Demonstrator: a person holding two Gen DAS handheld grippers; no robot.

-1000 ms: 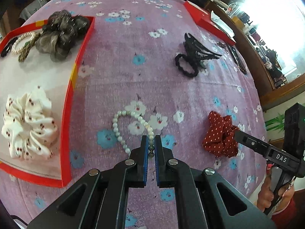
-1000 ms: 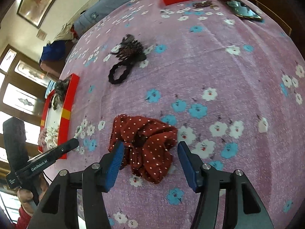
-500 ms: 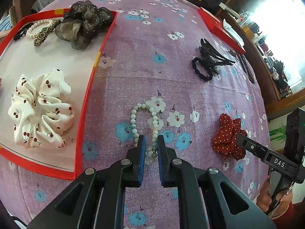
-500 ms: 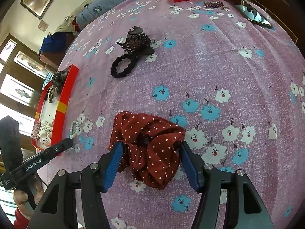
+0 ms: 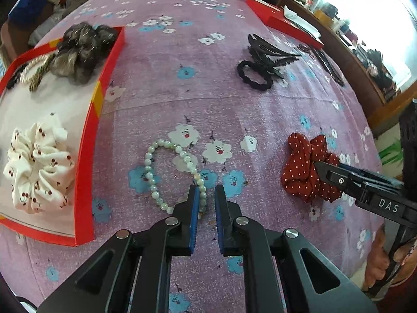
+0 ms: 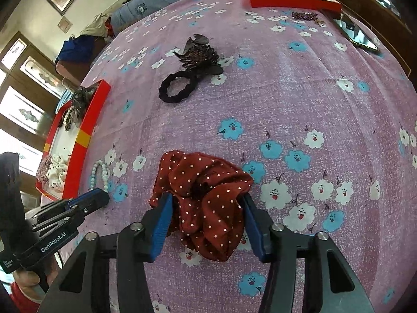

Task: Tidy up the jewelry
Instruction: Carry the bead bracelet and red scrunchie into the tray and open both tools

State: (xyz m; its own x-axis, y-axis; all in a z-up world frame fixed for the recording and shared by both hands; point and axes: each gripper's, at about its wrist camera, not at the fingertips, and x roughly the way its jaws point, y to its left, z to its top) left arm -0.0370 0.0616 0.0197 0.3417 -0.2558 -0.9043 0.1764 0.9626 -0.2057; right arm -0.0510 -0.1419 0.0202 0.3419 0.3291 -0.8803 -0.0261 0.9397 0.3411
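Showing only rightward: a phone (image 6: pixel 359 36) beyond the red scrunchie (image 6: pixel 206 200).

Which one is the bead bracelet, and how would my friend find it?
On the purple flowered cloth, look just right of the red tray. The bead bracelet lies there by the left gripper. It is the only loose loop of pale green-white beads; nearby pieces are fabric scrunchies.

I saw a red white-dotted scrunchie (image 6: pixel 206 203), pale green-white bead bracelet (image 5: pixel 169 174), black hair tie (image 5: pixel 254 75), cream cherry-print scrunchie (image 5: pixel 39 172), red tray (image 5: pixel 86 182), purple flowered bedcover (image 5: pixel 208 91).
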